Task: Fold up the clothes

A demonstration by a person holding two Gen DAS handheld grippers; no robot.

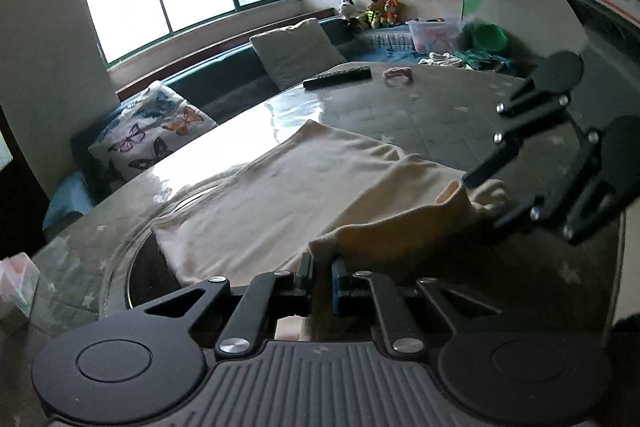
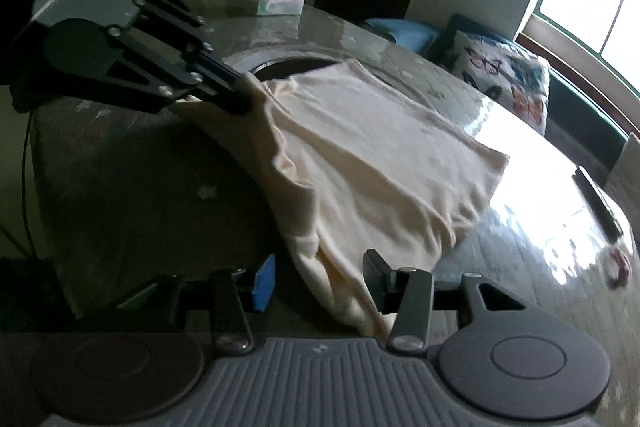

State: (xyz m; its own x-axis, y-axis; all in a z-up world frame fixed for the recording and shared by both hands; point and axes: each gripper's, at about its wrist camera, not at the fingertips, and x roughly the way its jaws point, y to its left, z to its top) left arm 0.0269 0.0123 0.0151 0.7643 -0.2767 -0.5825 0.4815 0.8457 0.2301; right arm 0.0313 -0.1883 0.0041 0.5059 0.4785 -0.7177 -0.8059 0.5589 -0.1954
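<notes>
A cream garment (image 1: 304, 187) lies partly spread on the round glass-topped table (image 1: 440, 115). My left gripper (image 1: 322, 273) is shut on its near corner, which is lifted off the table. In the right wrist view the left gripper (image 2: 244, 95) pinches that corner at upper left. My right gripper (image 2: 320, 279) is open, its jaws on either side of the garment's (image 2: 380, 155) other near corner, which drapes between them. In the left wrist view the right gripper (image 1: 480, 195) stands open at that corner.
A black remote (image 1: 338, 77) and a pink hair tie (image 1: 398, 74) lie at the table's far side. A tissue pack (image 2: 280, 1) sits near the table's edge. A sofa with cushions (image 1: 160, 131) runs under the window. Toys and a plastic box (image 1: 436, 33) are beyond.
</notes>
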